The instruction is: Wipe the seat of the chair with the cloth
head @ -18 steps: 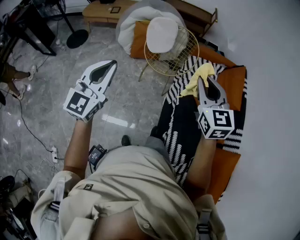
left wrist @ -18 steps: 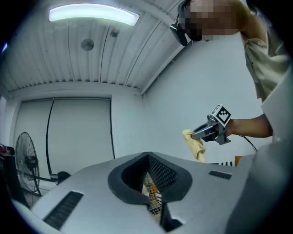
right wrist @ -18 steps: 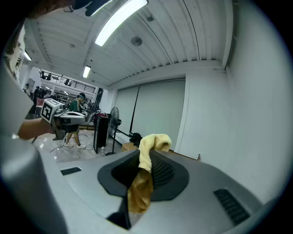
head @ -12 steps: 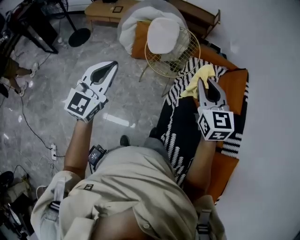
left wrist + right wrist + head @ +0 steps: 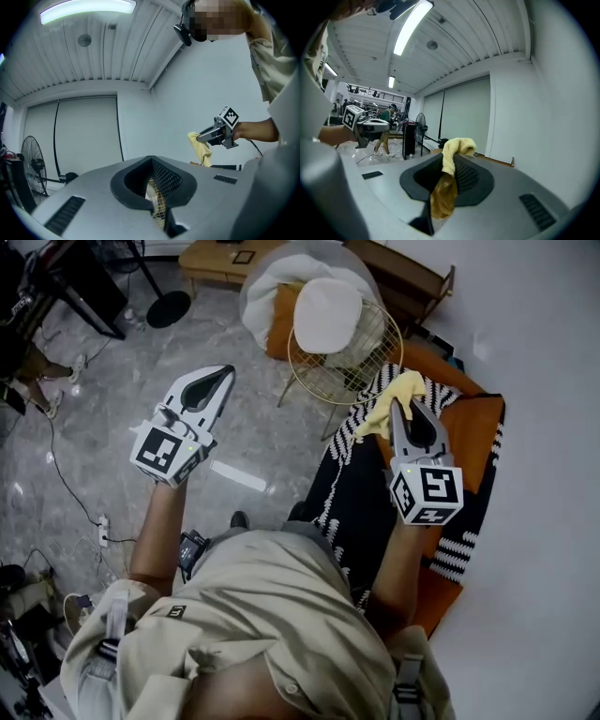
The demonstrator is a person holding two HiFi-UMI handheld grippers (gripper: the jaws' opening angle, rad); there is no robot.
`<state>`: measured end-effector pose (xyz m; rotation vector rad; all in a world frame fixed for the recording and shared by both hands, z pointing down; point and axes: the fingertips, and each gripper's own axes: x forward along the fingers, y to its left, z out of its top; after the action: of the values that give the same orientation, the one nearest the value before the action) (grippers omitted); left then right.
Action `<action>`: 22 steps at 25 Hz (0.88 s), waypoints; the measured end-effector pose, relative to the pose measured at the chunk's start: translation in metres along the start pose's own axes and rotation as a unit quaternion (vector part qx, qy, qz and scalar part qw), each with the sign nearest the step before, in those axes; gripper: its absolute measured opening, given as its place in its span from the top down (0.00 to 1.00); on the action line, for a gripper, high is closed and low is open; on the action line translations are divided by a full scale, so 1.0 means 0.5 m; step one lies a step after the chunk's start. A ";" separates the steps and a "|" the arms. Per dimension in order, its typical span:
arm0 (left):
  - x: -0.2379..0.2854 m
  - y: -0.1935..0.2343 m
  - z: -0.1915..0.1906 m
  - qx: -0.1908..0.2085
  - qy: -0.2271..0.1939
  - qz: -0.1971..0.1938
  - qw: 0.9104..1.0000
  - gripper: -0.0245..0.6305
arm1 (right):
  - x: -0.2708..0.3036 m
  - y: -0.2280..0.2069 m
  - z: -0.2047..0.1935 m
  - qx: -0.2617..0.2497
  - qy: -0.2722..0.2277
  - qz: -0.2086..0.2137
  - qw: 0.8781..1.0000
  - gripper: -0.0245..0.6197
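Left gripper (image 5: 221, 375): held out over the grey marble floor (image 5: 94, 418), jaws closed tip to tip, with nothing between them; its own view looks through the pad hollow at wire mesh. Cables (image 5: 56, 493) run over the floor at the far left, and a round black stand base (image 5: 168, 309) sits further up. The floor between this gripper and the chair is bare.

Wire chair (image 5: 366, 357): gold mesh shell carrying a white seat cushion (image 5: 327, 310), standing in the middle at the top, with a pale rounded bundle behind it. Neither gripper touches it.

Yellow cloth (image 5: 384, 413): pinched at one end in the right gripper (image 5: 405, 405), whose jaws are clamped on it. The rest hangs free in the air, just beside the chair's lower right rim and apart from the cushion.

Black-and-white striped blanket (image 5: 356, 493): spread under the right gripper over an orange sofa (image 5: 473, 413), which lies close against the chair's right side.

White wall (image 5: 544, 427): bounds the sofa at the far right.
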<state>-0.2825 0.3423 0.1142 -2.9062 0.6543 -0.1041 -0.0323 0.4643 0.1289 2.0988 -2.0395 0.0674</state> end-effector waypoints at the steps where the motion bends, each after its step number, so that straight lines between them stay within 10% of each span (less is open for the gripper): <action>1: 0.014 -0.008 0.000 -0.001 0.001 0.006 1.000 0.94 | 0.009 -0.014 -0.006 0.003 0.000 0.006 1.000 0.85; 22: 0.258 0.123 -0.041 -0.003 -0.013 -0.026 1.000 0.94 | 0.209 -0.125 -0.022 0.000 0.036 0.004 0.999 0.85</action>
<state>-0.1940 0.2293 0.1279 -2.9254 0.5763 -0.0701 0.0352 0.3645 0.1510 2.0574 -2.0068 0.1432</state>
